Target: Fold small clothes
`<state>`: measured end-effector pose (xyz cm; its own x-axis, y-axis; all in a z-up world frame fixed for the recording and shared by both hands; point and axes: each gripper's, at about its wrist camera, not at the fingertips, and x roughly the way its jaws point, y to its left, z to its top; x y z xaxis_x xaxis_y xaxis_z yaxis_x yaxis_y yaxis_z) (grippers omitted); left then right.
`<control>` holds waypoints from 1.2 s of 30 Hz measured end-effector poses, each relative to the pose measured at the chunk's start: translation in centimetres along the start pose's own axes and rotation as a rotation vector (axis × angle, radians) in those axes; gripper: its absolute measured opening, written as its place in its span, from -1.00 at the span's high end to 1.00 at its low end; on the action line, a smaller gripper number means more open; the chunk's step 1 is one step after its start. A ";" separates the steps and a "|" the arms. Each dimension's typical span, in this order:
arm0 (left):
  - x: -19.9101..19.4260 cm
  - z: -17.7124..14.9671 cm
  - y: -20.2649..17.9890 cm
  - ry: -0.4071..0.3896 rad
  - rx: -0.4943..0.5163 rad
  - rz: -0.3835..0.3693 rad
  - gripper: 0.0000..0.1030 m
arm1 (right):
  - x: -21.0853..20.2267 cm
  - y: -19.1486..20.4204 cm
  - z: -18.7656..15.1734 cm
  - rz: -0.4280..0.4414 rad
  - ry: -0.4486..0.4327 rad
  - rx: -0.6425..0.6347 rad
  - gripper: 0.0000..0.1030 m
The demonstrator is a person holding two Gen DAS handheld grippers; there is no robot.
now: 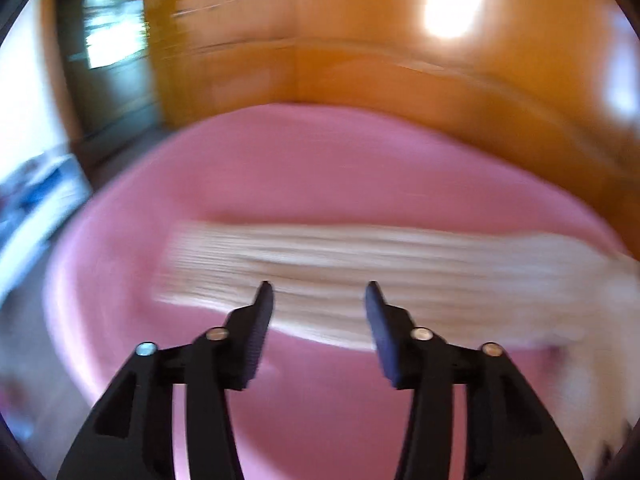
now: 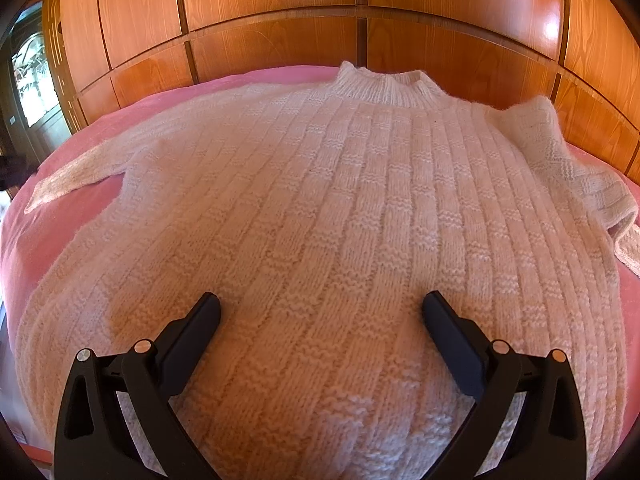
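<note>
Pink bedding carries a cream sweater (spread flat); both tools gape, empty.

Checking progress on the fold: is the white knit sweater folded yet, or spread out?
Spread out. The sweater lies flat on the pink cover, collar far, both sleeves out sideways.

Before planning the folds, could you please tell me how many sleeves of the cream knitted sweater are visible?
2. One sleeve lies stretched flat leftward on the pink bedcover; the other sleeve lies bunched at the right, its end running out of the picture.
</note>
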<state>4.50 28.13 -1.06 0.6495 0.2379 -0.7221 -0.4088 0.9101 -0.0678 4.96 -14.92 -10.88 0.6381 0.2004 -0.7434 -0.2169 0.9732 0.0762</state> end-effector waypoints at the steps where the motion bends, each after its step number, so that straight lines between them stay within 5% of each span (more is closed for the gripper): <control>1: -0.9 -1.1 -3.0 0.002 0.036 -0.096 0.06 | -0.1 -0.1 0.1 0.000 0.005 0.004 -0.95; 6: -3.5 -7.5 -15.3 0.075 0.156 -0.449 0.06 | -2.8 -4.7 0.6 0.049 0.005 0.188 -0.74; 7: -3.7 -8.6 -17.3 0.090 0.192 -0.473 0.06 | -3.4 -6.1 0.5 0.057 0.001 0.235 -0.70; 11: -3.2 -12.9 -23.3 0.148 0.345 -0.514 0.06 | -7.6 -16.1 -1.0 0.019 -0.062 0.502 -0.57; 14: -2.1 -14.3 -24.0 0.109 0.435 -0.450 0.00 | -10.5 -26.3 -4.0 -0.104 -0.099 0.741 -0.42; 19: -0.9 -14.0 -24.1 0.131 0.396 -0.486 -0.15 | -11.3 -39.2 -9.0 -0.182 -0.126 1.075 -0.11; 22: -0.6 -14.1 -24.1 0.130 0.401 -0.488 -0.20 | -10.8 -43.5 -9.5 -0.193 -0.182 1.187 -0.03; 26: -0.8 -14.1 -24.5 0.118 0.417 -0.472 -0.24 | -9.3 -45.6 -7.1 -0.246 -0.175 1.182 -0.08; 27: -0.8 -14.1 -24.5 0.118 0.416 -0.473 -0.24 | -9.0 -45.7 -6.3 -0.275 -0.152 1.157 0.15; 28: -0.8 -14.1 -24.4 0.120 0.412 -0.476 -0.24 | -8.7 -45.8 -5.4 -0.317 -0.116 1.116 0.59; 30: -0.7 -14.1 -24.3 0.121 0.409 -0.480 -0.24 | -8.6 -46.1 -4.1 -0.390 -0.066 1.039 0.84; 36: -0.5 -14.0 -24.2 0.121 0.401 -0.491 -0.27 | -11.4 -49.5 -5.0 -0.649 -0.067 0.978 0.88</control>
<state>5.10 1.24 -8.74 0.6138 -0.2575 -0.7463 0.2044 0.9649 -0.1648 4.77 -65.95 -9.52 0.4645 -0.3878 -0.7961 0.8041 0.5614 0.1957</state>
